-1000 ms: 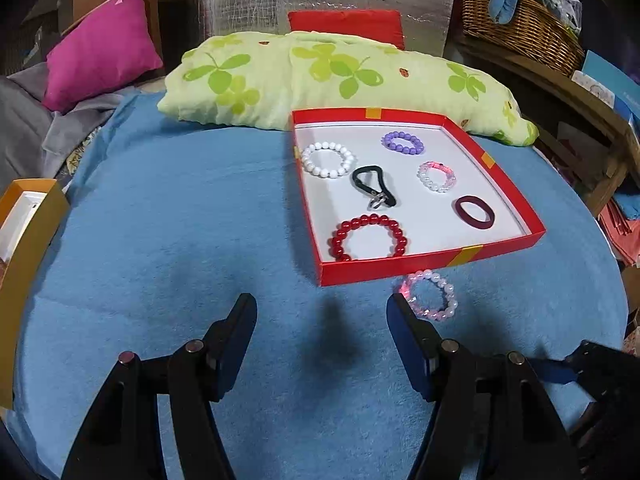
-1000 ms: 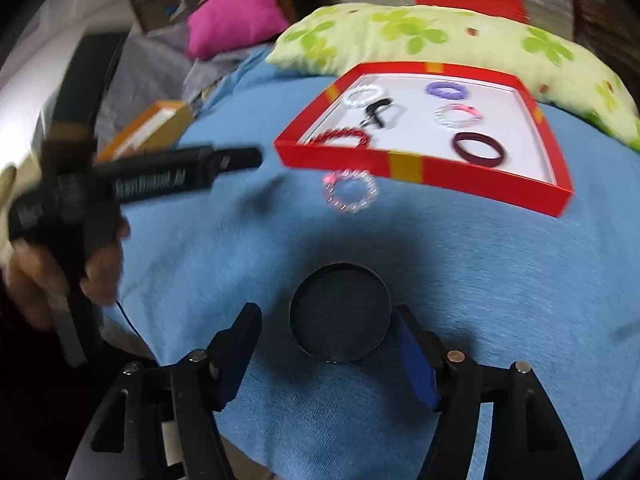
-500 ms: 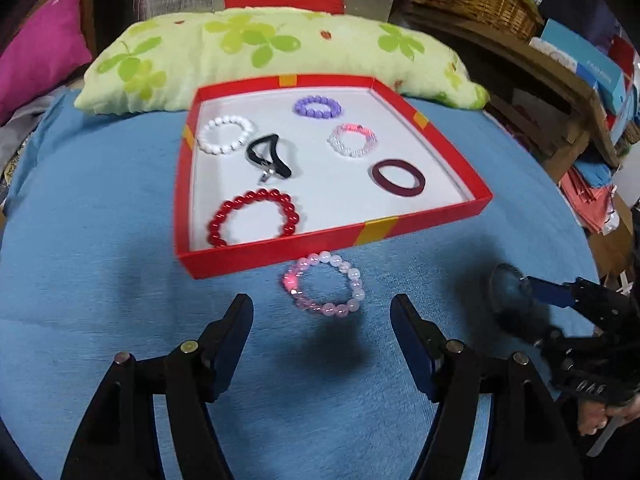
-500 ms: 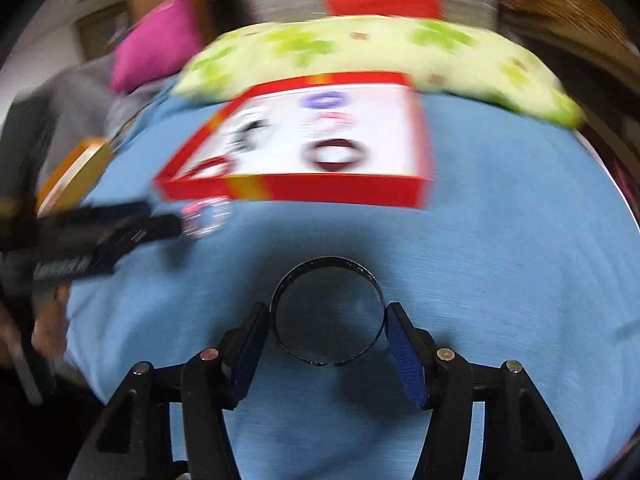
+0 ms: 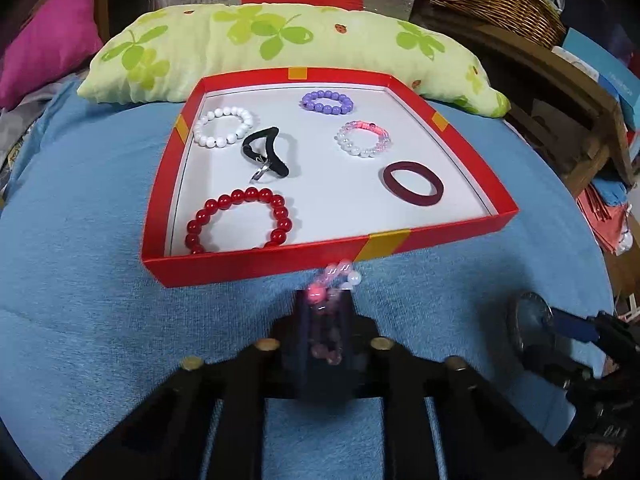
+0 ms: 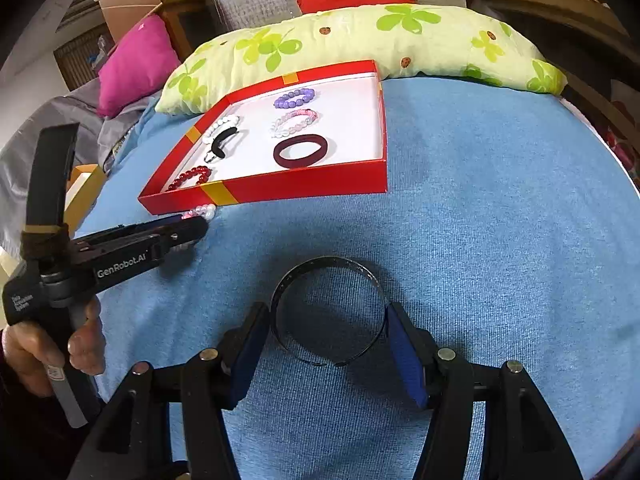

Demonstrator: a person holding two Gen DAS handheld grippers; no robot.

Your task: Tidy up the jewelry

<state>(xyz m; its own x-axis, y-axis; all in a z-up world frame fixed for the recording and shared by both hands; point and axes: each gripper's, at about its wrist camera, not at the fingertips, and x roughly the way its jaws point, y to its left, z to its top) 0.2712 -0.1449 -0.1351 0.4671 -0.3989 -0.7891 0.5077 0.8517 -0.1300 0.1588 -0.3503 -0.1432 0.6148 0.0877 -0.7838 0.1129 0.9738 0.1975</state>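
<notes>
Your left tool (image 5: 326, 320) is clenched on the pink bracelet (image 5: 340, 274) just before the box (image 5: 256, 266), ready to lift in, while your right tool (image 6: 326, 344) grips the bangle (image 6: 328, 264).

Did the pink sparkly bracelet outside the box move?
Yes. The pink bracelet is now pinched in the left gripper, bunched up beside the red box wall.

The left gripper (image 5: 326, 316) has its black fingers (image 5: 304, 340) pressed together on a pink-and-white beaded bracelet (image 5: 338, 276), just near of the red cardboard tray (image 5: 256, 266). At far right, the right gripper (image 5: 560, 330) grips a dark metal bangle (image 5: 524, 320) over the blue cloth surface (image 5: 88, 280).
</notes>
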